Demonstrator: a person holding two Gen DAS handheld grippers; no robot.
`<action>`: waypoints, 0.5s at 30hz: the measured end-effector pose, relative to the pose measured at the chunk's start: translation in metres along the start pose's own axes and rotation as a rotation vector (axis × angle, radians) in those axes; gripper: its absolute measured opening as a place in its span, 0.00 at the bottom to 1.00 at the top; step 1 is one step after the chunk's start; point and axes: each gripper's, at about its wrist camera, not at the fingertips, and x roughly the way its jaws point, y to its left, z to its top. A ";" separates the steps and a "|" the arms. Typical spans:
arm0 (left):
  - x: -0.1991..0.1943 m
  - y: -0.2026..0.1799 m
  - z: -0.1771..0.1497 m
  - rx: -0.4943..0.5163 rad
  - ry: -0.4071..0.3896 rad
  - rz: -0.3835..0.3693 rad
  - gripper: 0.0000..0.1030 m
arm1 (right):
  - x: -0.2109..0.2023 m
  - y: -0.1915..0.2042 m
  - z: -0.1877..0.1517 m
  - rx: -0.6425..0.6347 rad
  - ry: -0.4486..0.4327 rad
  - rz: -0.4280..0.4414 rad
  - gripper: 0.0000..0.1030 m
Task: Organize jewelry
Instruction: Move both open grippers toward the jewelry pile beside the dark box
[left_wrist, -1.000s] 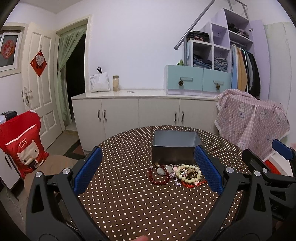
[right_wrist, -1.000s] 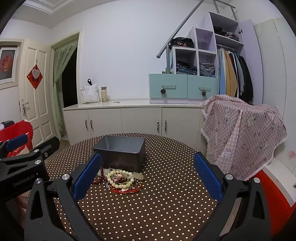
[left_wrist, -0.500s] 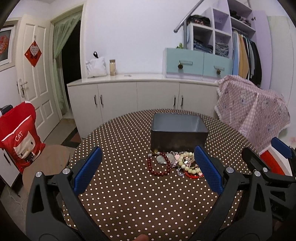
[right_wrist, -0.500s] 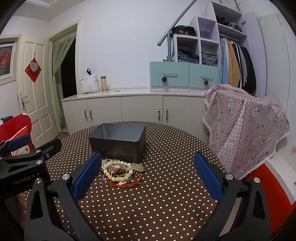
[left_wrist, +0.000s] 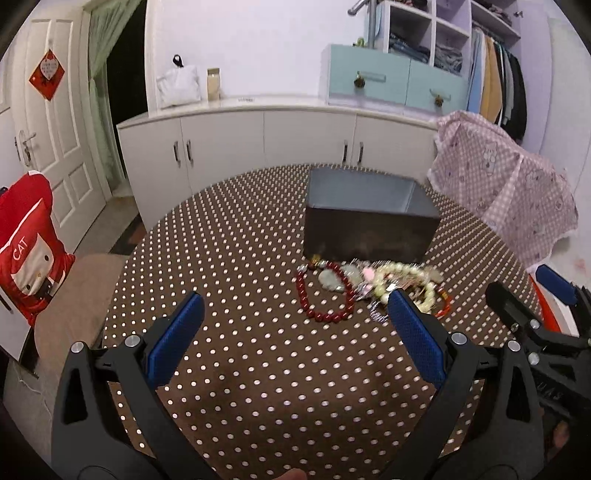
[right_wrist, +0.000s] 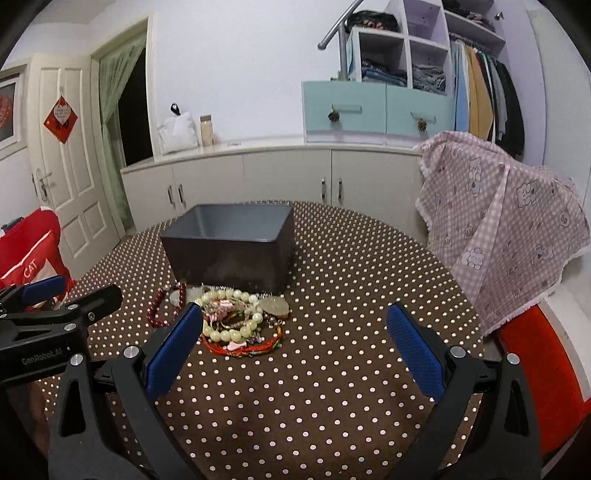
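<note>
Round dotted table (right_wrist: 351, 369); dark box (right_wrist: 229, 254) mid-table, jewelry heap (right_wrist: 236, 317) touching its near side. Both our grippers, left (left_wrist: 295, 332) and right (right_wrist: 291, 343), gape wide, empty. Beads likely light, slippery, tangled; we'd pinch the red bracelet (left_wrist: 321, 299) by its free loop.

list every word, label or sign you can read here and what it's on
"CAT": white letters on the red cushion at the left.
"GenRobot.AI": on the left gripper's body, read in the right wrist view.
Red diamond sign on the door: too small to read.
Raised lettering on the right gripper's body: unreadable.
</note>
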 end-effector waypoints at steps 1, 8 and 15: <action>0.003 0.004 -0.002 -0.004 0.011 0.008 0.94 | 0.002 0.000 0.000 0.001 0.006 0.002 0.93; 0.020 0.030 -0.006 -0.047 0.065 0.028 0.94 | 0.017 -0.003 -0.004 0.002 0.056 -0.020 0.93; 0.033 0.032 -0.008 -0.053 0.106 -0.009 0.94 | 0.027 -0.007 -0.005 0.022 0.114 0.032 0.93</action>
